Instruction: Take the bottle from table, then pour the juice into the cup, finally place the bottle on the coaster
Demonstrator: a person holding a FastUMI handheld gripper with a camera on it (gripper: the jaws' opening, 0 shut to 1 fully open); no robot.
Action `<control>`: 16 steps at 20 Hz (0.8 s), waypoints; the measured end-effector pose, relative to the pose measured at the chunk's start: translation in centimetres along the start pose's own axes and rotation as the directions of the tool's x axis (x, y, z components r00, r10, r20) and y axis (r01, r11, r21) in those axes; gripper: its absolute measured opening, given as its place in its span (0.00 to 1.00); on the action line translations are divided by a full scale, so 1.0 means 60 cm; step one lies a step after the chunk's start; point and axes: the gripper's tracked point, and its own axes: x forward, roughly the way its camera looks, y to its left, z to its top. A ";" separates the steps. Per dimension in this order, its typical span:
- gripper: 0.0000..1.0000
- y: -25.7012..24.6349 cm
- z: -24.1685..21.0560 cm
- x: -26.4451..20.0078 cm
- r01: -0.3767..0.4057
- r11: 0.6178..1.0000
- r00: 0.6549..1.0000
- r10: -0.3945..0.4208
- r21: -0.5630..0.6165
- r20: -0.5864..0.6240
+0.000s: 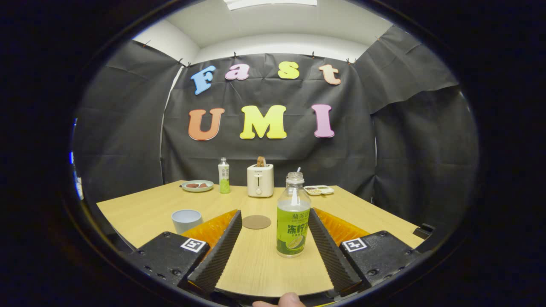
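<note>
A clear bottle with a green label and no cap stands upright on the wooden table, between my fingers and close to the right one. My gripper is open, its jaws wide apart and touching nothing. A round brown coaster lies flat just beyond the fingertips, left of the bottle. A pale blue cup stands left of the coaster, beside the left finger.
At the back of the table stand a white toaster with a slice in it, a second capped bottle, a plate with food and a small white tray. A fingertip shows below the gripper.
</note>
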 end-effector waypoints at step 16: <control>1.00 -0.061 -0.064 0.130 -0.017 1.000 0.991 0.019 0.012 -0.136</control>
